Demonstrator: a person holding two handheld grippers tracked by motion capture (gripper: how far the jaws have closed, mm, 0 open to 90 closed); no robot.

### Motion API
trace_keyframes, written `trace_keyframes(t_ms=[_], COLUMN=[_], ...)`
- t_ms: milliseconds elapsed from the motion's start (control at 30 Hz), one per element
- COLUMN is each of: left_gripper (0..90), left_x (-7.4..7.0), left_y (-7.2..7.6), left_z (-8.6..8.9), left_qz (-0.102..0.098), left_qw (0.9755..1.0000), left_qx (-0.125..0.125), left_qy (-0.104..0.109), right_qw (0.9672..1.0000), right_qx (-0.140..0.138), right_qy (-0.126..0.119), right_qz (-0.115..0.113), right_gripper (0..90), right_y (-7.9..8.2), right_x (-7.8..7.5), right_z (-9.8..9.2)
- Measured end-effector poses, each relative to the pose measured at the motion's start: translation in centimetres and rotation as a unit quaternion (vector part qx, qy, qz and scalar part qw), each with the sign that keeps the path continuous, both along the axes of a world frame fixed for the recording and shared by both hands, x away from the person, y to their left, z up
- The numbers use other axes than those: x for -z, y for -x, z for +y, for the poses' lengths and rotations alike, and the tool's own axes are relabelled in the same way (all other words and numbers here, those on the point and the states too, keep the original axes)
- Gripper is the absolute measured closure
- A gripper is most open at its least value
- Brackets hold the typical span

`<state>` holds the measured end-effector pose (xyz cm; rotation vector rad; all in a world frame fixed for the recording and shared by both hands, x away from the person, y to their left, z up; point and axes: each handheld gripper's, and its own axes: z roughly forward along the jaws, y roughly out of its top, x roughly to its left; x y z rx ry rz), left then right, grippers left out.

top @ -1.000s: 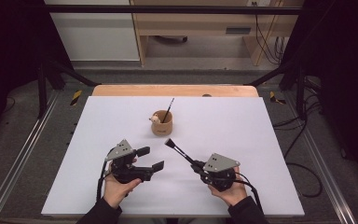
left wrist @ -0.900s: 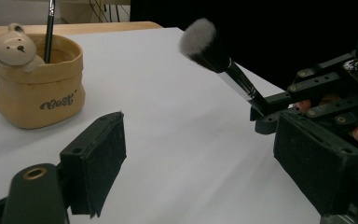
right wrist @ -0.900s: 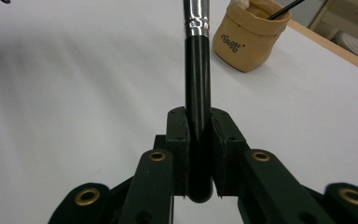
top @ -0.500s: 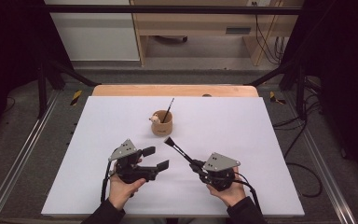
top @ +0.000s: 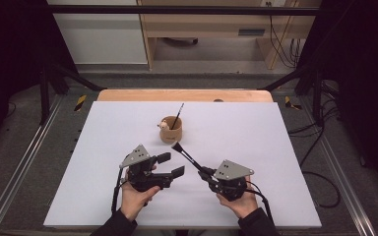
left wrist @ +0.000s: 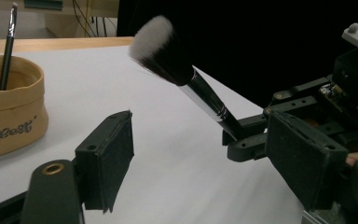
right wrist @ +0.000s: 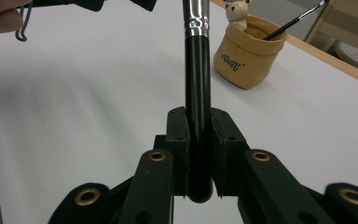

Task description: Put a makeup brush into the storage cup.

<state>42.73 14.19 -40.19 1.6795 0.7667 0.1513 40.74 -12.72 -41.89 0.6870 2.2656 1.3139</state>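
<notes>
Right gripper [top: 204, 172] sits at about 5 o'clock of the white table top [top: 275, 147], its jaws clamped on the black handle of a makeup brush [top: 187, 156]; in the right gripper view the pads [right wrist: 177, 135] press on both sides of the handle near its butt end, and the silver ferrule rises out of the top of that view. In the high view the brush points from the right gripper toward 11 o'clock, its bristle head up off the table and ending just at 5 o'clock of the tan pouch [top: 171, 132], close to it, but whether they touch cannot be told. The left gripper view shows the bristle head white-tipped over dark, held in the air. Left gripper [top: 170, 165] is at about 7 o'clock of the table top, held in the person's left hand [top: 135, 196], jaws apart with nothing between them; they have just been closing a little and remain wide. The left gripper points toward 3 o'clock, at the brush shaft, near it but apart. The tan pouch stands upright near table centre, with a thin brush [top: 178, 115] leaning inside toward 1 o'clock and a small bear figure [top: 163, 125] at its 9 o'clock rim. The person's right hand [top: 238, 201] holds the right gripper from below.
</notes>
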Motion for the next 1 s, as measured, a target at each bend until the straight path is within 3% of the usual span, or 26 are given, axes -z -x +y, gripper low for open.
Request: trace_keyframes(t_ms=[367,667,1000], left_gripper=[29.1,35.0,49.1], left_x=[-0.3,-0.2,-0.1], left_y=[-0.4,-0.5,-0.5], left_z=[-1.1,-1.5,-1.3], left_qz=[0.008,0.008,0.014], left_qw=[0.9998,0.9998,0.9995], left_qx=[0.004,0.009,0.013], left_qy=[0.018,0.017,0.026], right_qw=[1.0000,0.9998,0.9995], right_qx=[-0.005,-0.016,-0.027], right_qy=[-0.008,-0.013,-0.017], right_qz=[-0.002,-0.003,-0.004], right_gripper=[79.6,79.5,79.6], right_y=[0.1,0.4,0.5], right_x=[-0.2,-0.3,-0.2], right_z=[0.3,0.8,1.3])
